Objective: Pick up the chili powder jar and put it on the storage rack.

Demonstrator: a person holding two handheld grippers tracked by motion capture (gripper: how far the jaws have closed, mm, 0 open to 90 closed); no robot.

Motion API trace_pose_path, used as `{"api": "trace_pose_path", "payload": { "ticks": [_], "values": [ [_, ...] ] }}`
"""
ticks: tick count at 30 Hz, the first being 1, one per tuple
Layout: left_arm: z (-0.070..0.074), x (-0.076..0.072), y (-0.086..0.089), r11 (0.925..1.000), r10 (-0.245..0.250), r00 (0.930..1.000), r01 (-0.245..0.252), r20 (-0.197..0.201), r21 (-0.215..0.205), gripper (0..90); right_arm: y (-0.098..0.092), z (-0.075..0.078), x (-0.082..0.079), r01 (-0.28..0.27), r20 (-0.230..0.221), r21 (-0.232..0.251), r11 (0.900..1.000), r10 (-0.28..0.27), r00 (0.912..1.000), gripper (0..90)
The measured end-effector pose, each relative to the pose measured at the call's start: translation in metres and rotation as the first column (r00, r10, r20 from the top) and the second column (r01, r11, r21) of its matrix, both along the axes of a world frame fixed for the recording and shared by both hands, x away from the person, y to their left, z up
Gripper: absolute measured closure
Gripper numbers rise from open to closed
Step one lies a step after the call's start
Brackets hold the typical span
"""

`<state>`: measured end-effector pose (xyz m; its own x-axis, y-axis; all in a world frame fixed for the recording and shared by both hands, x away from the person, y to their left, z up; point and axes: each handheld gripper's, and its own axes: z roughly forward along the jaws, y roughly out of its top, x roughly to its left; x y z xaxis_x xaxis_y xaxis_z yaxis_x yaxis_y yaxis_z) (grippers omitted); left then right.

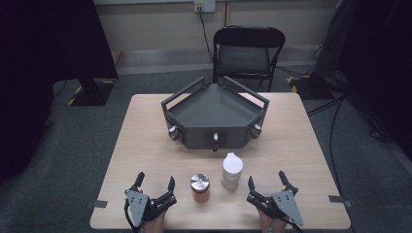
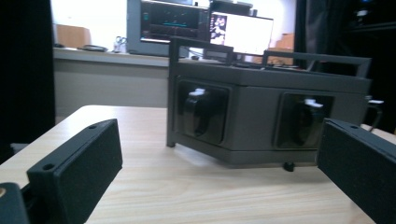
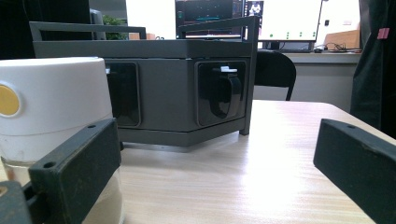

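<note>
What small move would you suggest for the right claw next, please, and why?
Probably ease the right claw forward and left toward the white-capped jar. Its jaws stand open with nothing between them, and the jar stands upright just ahead, apart from the orange jar.

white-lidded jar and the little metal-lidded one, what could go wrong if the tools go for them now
The white-lidded jar and the metal-lidded jar stand close together, so the open right tool closing on one could nudge the other over. The white-lidded jar is tall and may tip. The dark rack sits just behind, limiting room.
</note>
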<state>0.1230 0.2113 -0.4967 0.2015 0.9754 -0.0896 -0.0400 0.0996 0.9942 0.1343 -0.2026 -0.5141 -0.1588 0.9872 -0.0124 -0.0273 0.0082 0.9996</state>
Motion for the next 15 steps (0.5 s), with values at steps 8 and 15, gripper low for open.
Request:
{"api": "trace_pose_path", "payload": {
  "ticks": [8, 15],
  "values": [
    [0.0040, -0.0014, -0.0037, 0.9992, -0.037, 0.9990, 0.037, 0.025, 0.015, 0.0, 0.0000, 0.0000, 0.0000, 0.000, 0.000, 0.000, 1.000, 0.000, 1.0000, 0.0],
    [0.0055, 0.0010, -0.0054, 0.9955, -0.091, 0.9955, 0.090, 0.026, 0.030, 0.0, -0.0001, 0.0000, -0.0001, 0.000, 0.000, 0.000, 1.000, 0.000, 1.0000, 0.0]
  ]
}}
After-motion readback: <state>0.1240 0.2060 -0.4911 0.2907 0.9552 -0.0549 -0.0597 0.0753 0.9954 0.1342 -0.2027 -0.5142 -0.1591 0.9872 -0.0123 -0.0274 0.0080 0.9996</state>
